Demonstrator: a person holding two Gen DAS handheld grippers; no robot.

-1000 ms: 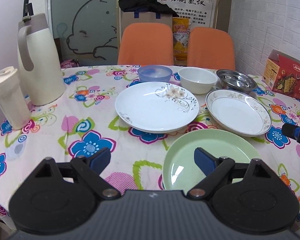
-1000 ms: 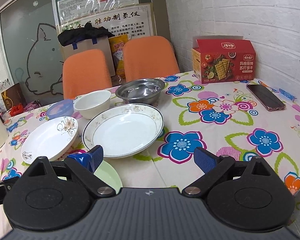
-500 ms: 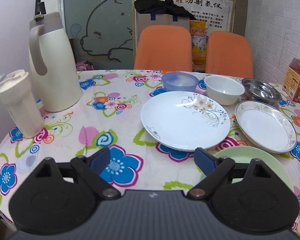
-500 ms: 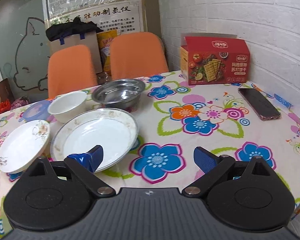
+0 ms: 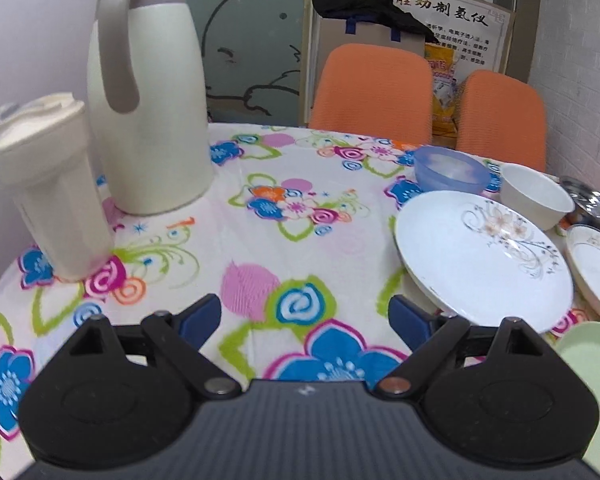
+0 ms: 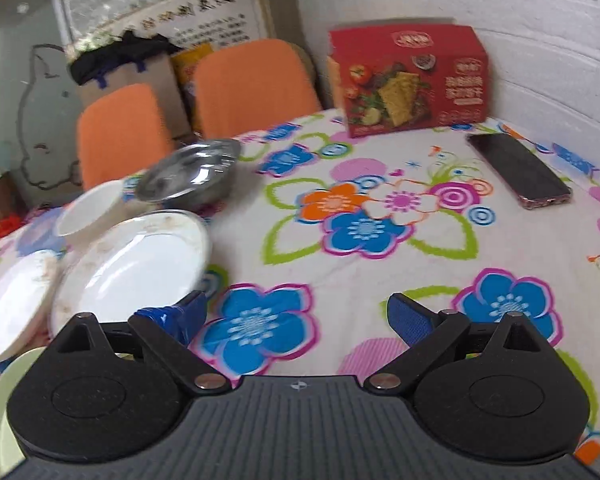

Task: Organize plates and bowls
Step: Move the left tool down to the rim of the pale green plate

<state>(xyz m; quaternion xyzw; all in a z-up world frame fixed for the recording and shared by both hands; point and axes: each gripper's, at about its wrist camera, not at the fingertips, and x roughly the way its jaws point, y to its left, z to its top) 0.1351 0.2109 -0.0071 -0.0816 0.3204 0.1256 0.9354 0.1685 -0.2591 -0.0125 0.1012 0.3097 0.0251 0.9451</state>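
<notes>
While both tools hang just above the flowered tablecloth [image 5: 300, 208], neither has hold of anything; the left gripper [image 5: 305, 320] stands with its blue pads spread wide over bare cloth at the near edge of the table, and the right gripper [image 6: 296, 318] is spread just as wide, its left pad just in front of the near rim of the gold-rimmed plate [image 6: 132, 268], though I cannot tell whether it touches it. Nearest of the dishes, the green plate [image 5: 592, 364] lies at the near edge, between the two tools, its rim close to the plates behind it; just beyond it sits the white floral plate [image 5: 484, 264], its near rim lifted a little off the cloth, and beside that, toward the right edge, the gold-rimmed plate; whether those two touch is hard to tell. Behind the plates, toward the far edge, three bowls stand in a row: a blue bowl [image 5: 448, 170], a white bowl [image 5: 536, 200] just beside it, and a steel bowl [image 6: 188, 176] next along, close behind the gold-rimmed plate. Over by the left edge a cream tumbler [image 5: 52, 192] stands near, with a tall cream thermos jug [image 5: 152, 112] just behind it; at the right side a dark phone [image 6: 518, 170] lies flat, and a red cracker box [image 6: 408, 80] stands at the far right corner against the wall; two orange chairs [image 5: 372, 92] wait beyond the far edge.
</notes>
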